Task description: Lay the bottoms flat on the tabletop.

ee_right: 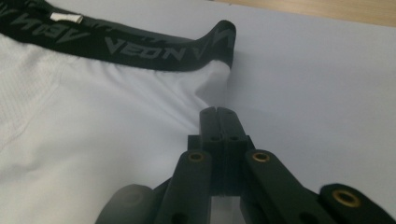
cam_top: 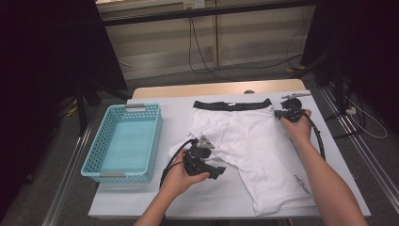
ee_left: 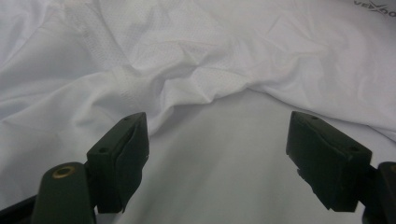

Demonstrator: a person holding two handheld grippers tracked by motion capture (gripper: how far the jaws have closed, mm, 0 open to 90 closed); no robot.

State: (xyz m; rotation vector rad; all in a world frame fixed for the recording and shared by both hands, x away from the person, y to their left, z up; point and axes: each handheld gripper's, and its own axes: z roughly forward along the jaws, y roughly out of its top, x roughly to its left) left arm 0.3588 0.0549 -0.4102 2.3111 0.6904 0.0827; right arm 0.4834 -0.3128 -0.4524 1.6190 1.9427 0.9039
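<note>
Far left of the desk: a light blue plastic basket with slatted walls, standing upright on the white covering. Only its bare blue floor shows inside; nothing lies in it.

Just right of the basket: the left claw, held in the person's left hand, low at the near left edge of the white shorts. Its jaws stand spread wide. In the left gripper view the two black pads sit well apart with bare white covering between them; a rumpled fold of the shorts' fabric lies just ahead of the jaws and runs close beside the left-hand pad, but neither pad presses on it.

Centre: the white shorts lie flat across the desk, black waistband toward the far edge, one leg reaching toward the near right corner with small dark lettering close to its hem. The near left side is bunched and creased.

Right: the right claw, in the right hand, sits at the right end of the waistband. In the right gripper view its jaws are pressed together, tips at the white cloth just under the waistband's upturned corner. Whether any fabric is pinched between them I cannot tell.
</note>
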